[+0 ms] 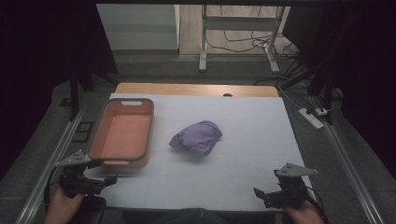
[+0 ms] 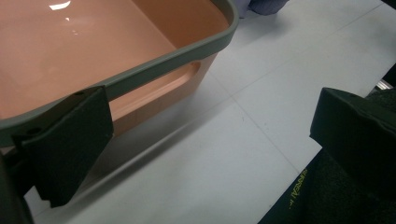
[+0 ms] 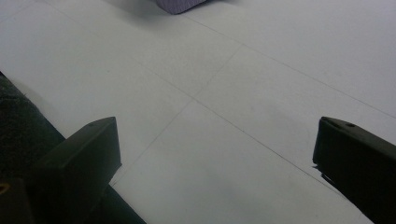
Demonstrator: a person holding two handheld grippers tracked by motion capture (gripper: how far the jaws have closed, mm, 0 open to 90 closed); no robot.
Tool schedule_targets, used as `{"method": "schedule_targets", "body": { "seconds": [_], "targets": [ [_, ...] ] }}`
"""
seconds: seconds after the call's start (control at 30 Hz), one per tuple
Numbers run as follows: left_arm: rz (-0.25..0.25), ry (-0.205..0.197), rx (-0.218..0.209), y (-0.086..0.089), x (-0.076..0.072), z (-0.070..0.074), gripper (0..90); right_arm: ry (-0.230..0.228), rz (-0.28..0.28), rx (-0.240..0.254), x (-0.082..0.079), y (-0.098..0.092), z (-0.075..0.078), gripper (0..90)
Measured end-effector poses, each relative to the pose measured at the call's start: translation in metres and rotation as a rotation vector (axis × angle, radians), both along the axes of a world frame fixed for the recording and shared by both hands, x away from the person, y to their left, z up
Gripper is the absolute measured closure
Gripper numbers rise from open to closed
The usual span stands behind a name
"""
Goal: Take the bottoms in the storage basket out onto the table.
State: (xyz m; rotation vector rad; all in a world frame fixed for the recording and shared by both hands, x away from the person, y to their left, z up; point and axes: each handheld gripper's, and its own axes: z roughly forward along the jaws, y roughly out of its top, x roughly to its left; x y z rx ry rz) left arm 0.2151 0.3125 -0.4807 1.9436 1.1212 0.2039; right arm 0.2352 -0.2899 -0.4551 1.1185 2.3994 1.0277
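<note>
Both grippers sit at the near edge of the white table [image 1: 243, 154], the left gripper [image 1: 108, 180] at about 7 o'clock and the right gripper [image 1: 259, 193] at about 5 o'clock, each with its jaws spread wide and holding nothing. From above, the orange bin [image 1: 122, 133] with its grey rim lies just beyond the left gripper at about 10 o'clock, and the crumpled purple cloth [image 1: 197, 136] rests near the table's middle, apart from the bin. Up close, the left gripper view shows the bin's cut-out handle and bare glossy floor, while the right gripper view catches a sliver of the cloth at 12 o'clock.
</note>
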Motion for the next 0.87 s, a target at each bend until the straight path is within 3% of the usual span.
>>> {"method": "schedule_targets", "body": {
  "seconds": [0.33,0.7,0.87],
  "targets": [
    [-0.007,0.013,0.012,0.0032,-0.0038,-0.0010,0.0,0.000,0.000,-0.005,0.0000,0.0009,0.0000,0.5],
    [-0.049,0.048,0.074,-0.0040,-0.0035,-0.0020,0.0,0.001,0.004,-0.010,0.0002,0.0014,-0.0002,0.5],
    [-0.047,0.053,0.061,-0.0033,-0.0024,-0.0020,0.0,0.002,0.005,-0.014,0.0003,0.0017,-0.0004,0.5]
  ]
}}
